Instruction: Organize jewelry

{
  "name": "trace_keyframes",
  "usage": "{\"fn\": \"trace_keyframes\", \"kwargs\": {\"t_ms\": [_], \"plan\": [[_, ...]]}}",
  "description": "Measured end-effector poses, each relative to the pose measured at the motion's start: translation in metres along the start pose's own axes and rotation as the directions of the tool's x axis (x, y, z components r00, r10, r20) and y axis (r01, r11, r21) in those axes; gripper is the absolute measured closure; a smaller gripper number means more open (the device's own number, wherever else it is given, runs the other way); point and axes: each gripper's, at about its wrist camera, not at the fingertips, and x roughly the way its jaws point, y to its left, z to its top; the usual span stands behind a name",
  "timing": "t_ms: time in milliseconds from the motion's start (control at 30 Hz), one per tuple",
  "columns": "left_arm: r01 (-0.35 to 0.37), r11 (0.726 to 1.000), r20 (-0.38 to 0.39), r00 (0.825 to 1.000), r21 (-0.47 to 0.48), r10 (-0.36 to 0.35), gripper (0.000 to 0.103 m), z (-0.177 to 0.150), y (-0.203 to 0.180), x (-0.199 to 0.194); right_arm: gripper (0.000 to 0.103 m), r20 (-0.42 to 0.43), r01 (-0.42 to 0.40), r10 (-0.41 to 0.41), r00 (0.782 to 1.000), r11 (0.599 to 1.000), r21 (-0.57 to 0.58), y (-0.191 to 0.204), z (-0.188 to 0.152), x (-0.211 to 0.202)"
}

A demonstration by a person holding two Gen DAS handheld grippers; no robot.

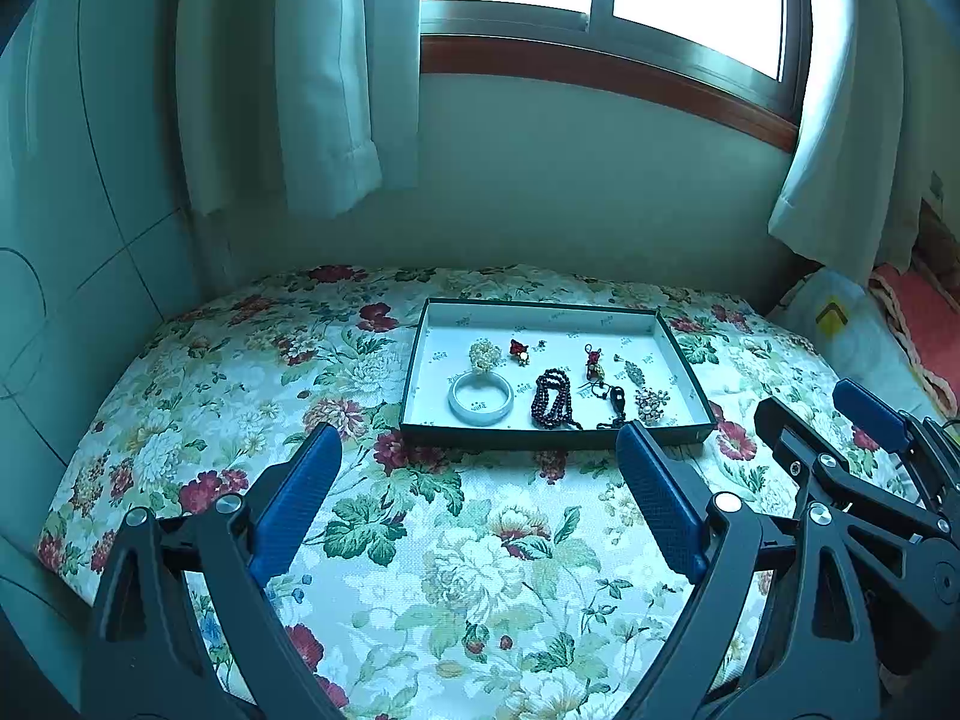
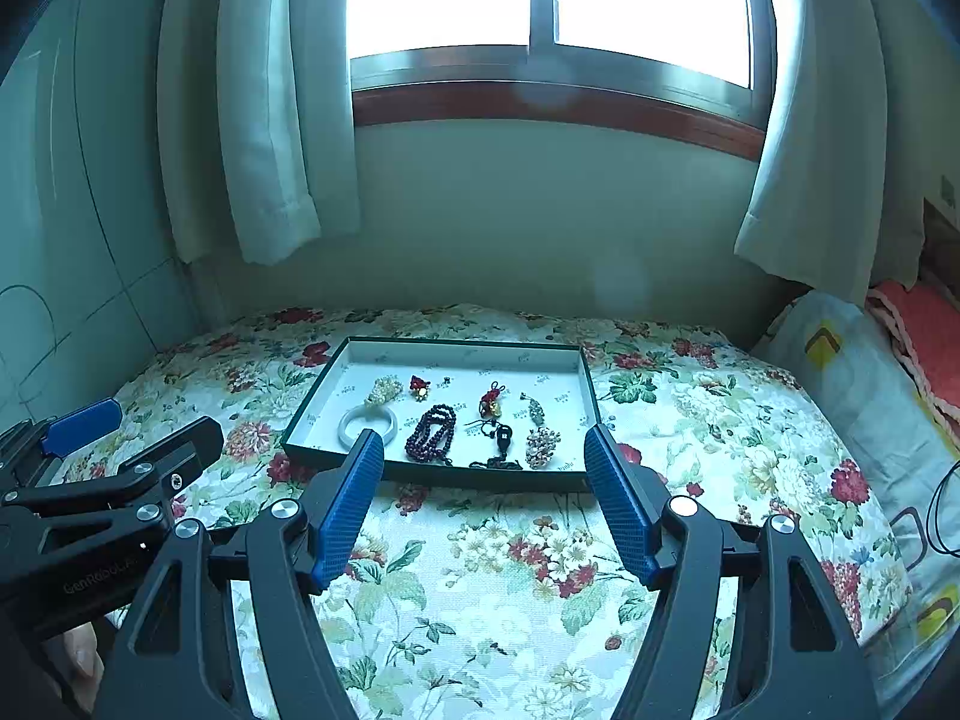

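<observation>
A bed with a flowery cover [image 1: 456, 546] holds one flat tray [image 1: 684, 354] lying straight on it. The tray sits just past the tips of the wide-apart jaws in both views, its near edge between them.

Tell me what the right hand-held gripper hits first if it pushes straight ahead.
Probably the near wall of the tray, with the dark bead string just behind it. The right hand-held gripper is open; depth is unclear.

"GenROBOT" (the last letters fade into blur) stands in pale lettering on the black body of the left tool [image 2: 90, 438], seen left of the right tool. The tray's [image 2: 456, 351] printed marks are illegible.
</observation>
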Motion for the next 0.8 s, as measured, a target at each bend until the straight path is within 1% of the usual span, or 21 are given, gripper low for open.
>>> {"fn": "trace_keyframes", "kwargs": {"t_ms": [800], "plan": [[-0.001,1.000,0.005,1.000,0.000,0.001,0.010,-0.0012,0.0028,-0.0012,0.035,0.002,0.003,-0.003,1.000,1.000,-0.006,0.0008,-0.0002,-0.0021]]}}
